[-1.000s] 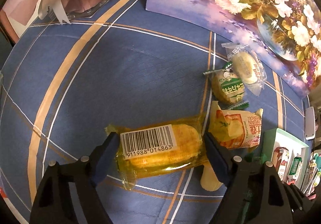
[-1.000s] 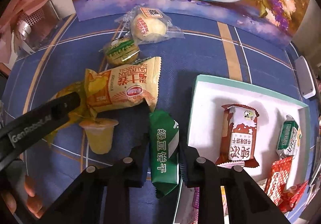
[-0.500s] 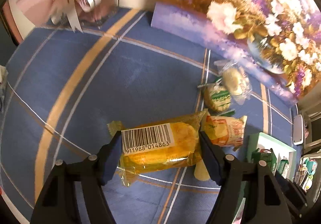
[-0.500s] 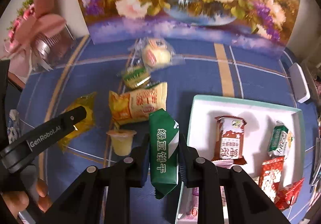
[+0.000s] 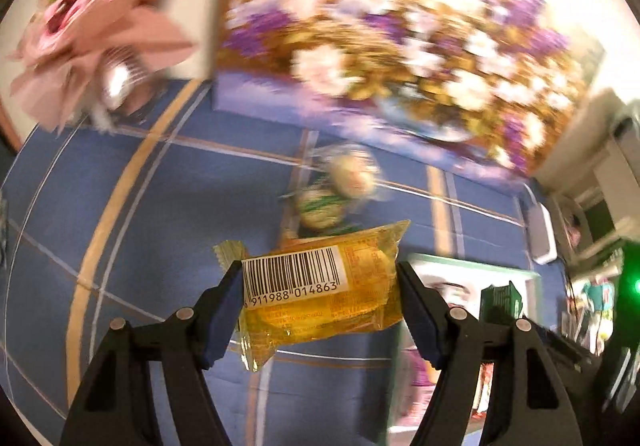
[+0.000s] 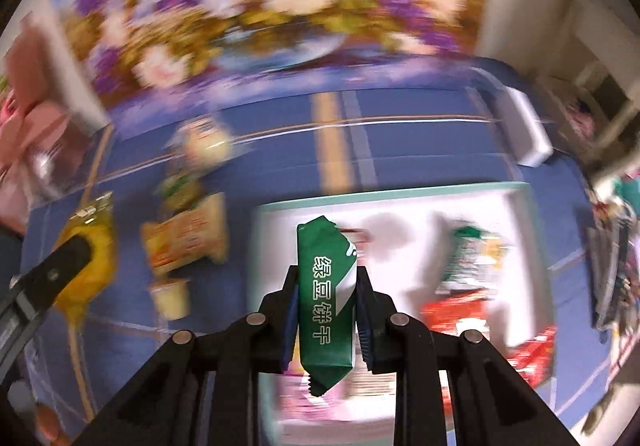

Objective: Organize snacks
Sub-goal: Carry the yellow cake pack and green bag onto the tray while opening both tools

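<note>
Left wrist view: left gripper point(image 5: 320, 304) clamps the yellow snack pack point(image 5: 324, 286) crosswise, pads pressing both ends, barcode label facing up; pack is clear of the blue tablecloth point(image 5: 168, 198). Beyond it, w/ heavy blur: green round snack point(image 5: 320, 206) and pale round snack point(image 5: 354, 172), touching or just beside each other. Flower painting point(image 5: 400, 30) stands along the far edge; pink bouquet point(image 5: 92, 26) at far left. White tray point(image 5: 472, 260) w/ green rim sits to the right, partly hidden behind the right finger.

Right wrist view: right gripper point(image 6: 326, 310) is closed on the green biscuit pack point(image 6: 326, 298), held upright, lengthwise btwn the pads, above the tray's point(image 6: 384, 196) near-left area. Tray contents blurred: red packs point(image 6: 460, 316), a green-white pack point(image 6: 468, 242). Left of tray on cloth: orange snack bag point(image 6: 186, 242), jelly cup point(image 6: 172, 296). Left gripper's finger point(image 6: 52, 278) and yellow pack point(image 6: 90, 258) show at far left. White box point(image 6: 528, 130) lies beyond tray, far right.
</note>
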{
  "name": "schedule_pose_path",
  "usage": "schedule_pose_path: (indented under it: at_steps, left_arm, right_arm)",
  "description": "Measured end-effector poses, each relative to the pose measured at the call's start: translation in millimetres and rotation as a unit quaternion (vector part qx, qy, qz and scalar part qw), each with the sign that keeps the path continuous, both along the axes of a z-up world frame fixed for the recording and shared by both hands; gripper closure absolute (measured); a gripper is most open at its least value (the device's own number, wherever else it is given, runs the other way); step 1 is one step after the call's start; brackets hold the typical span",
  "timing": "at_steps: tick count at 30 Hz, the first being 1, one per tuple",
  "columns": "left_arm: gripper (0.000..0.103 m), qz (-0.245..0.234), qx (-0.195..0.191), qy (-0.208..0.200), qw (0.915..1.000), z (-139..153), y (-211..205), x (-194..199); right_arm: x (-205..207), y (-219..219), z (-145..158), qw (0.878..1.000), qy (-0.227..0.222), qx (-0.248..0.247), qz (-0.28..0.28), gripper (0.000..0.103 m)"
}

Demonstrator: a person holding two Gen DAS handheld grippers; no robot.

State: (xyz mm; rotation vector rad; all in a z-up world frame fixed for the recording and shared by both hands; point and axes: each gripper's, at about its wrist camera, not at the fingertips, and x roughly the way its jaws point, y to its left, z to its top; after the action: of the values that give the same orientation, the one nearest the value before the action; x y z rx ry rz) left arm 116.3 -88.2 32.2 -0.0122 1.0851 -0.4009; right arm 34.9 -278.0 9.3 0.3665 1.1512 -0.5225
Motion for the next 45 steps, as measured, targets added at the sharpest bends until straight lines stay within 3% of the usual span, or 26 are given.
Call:
schedule_pose_path:
  at_steps: [10, 18, 30, 37, 45]
  left_arm:
    - [0.028, -0.123, 0.028, 0.002, 0.9920, -13, -96, -51]
    - [0.028, -0.172, 0.054, 0.007, 0.9835, -35, -141, -81]
    - [0.027, -0.201, 0.080, 0.016, 0.9761, -57, -172, -103]
    - [0.027, -0.198, 0.084, 0.016, 0.9765, -51, -169, -100]
    - [0.023, -0.191, 0.063, 0.010, 0.9796, -34, -163, -96]
  right_arm:
    - [-65, -87, -7, 0.993, 0.014, -0.009, -0.115, 0.077]
    - [-96, -128, -25, 0.985, 0.040, -0.006, -0.169, 0.077]
    - [-89, -129, -47, 0.986, 0.058, 0.027, -0.156, 0.076]
    - [-88, -129, -41, 0.986, 0.055, 0.019, -0.158, 0.076]
    - [-88, -127, -34, 0.986, 0.055, 0.013, -0.158, 0.075]
